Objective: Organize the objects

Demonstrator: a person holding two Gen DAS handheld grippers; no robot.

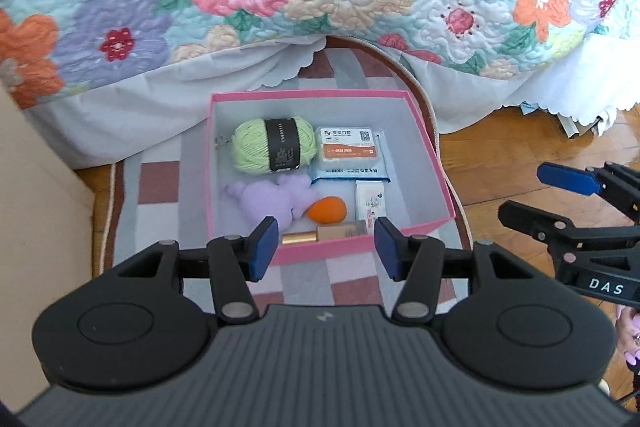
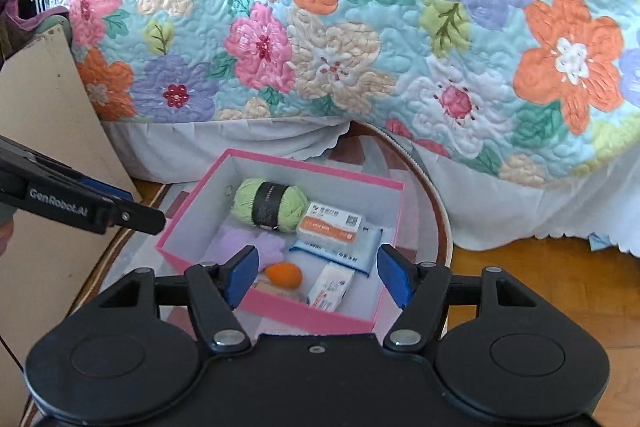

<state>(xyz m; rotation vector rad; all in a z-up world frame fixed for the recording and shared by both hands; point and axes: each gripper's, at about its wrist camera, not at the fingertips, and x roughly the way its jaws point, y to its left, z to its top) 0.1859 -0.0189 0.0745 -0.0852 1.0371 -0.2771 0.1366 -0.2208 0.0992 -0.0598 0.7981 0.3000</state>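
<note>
pink cardboard box with white lining (image 1: 430, 163): on the checked rug (image 1: 160, 183), ahead of and below both tongs; a low approach could clip its thin near wall and skid it on the rug.
left gripper (image 1: 326, 253): blue pads apart, nothing between them, held above the near wall.
right gripper (image 2: 316, 277): pads parted a bit wider, empty; sits close beside the left one, so the two could knock if both dive in together.
green yarn ball with black band (image 1: 276, 147): far-left corner from the left tongs; soft, likely to squash or shed a strand.
blue tissue pack (image 1: 352, 173): under the white-and-orange plastic case (image 1: 347, 147), far right; lifting it would tip the case.
purple plush toy (image 1: 276, 197): near left, touching the orange egg-shaped sponge (image 1: 327, 210); sponge may roll.
gold tube (image 1: 298, 238): against the near wall, partly hidden by the pads; risky blind grab.
</note>
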